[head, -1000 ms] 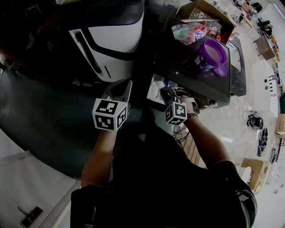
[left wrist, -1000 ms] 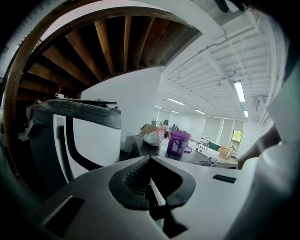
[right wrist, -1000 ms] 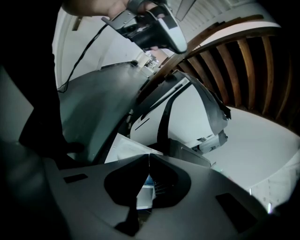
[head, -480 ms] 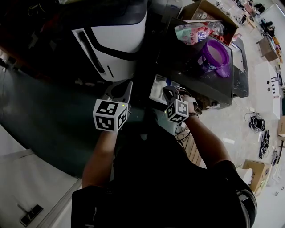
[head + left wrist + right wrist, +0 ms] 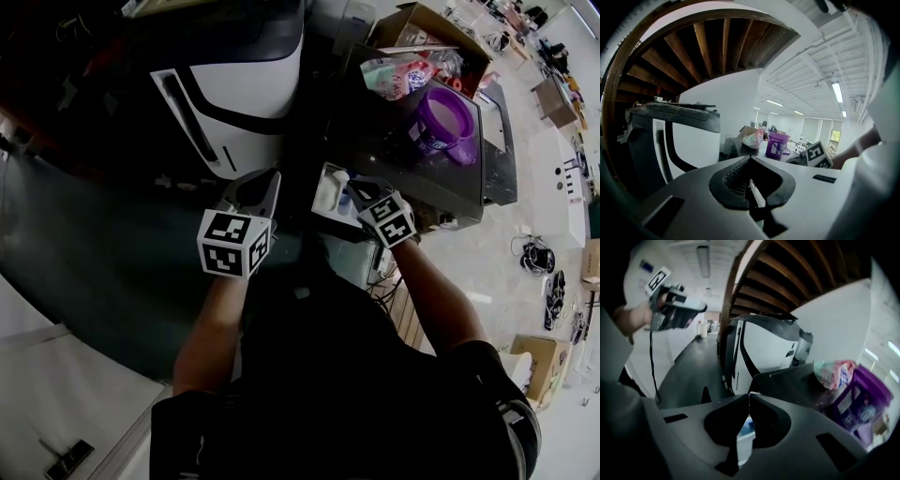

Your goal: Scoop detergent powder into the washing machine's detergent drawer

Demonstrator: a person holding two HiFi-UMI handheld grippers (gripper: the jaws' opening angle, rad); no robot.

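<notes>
The white washing machine (image 5: pixel 248 84) with a black stripe stands at the top of the head view. Its white detergent drawer (image 5: pixel 330 192) sticks out beside it, and a blue part of it shows in the right gripper view (image 5: pixel 744 430). My right gripper (image 5: pixel 354 187) hangs right over the drawer, its jaws shut (image 5: pixel 749 395) with nothing seen between the tips. My left gripper (image 5: pixel 255 183) is held in the air left of the drawer, in front of the machine, also shut (image 5: pixel 750 158). A purple tub (image 5: pixel 448 114) and a pink-and-green detergent bag (image 5: pixel 394 75) sit on the dark stand (image 5: pixel 394 155).
An open cardboard box (image 5: pixel 427 21) stands behind the bag. A dark curved wall or floor band (image 5: pixel 94 253) runs to the left. A wooden stair underside (image 5: pixel 712 51) arches overhead. Cables and boxes lie on the pale floor (image 5: pixel 534 253) at the right.
The right gripper has moved up and forward over the drawer and its cube has turned. The left gripper has barely moved.
</notes>
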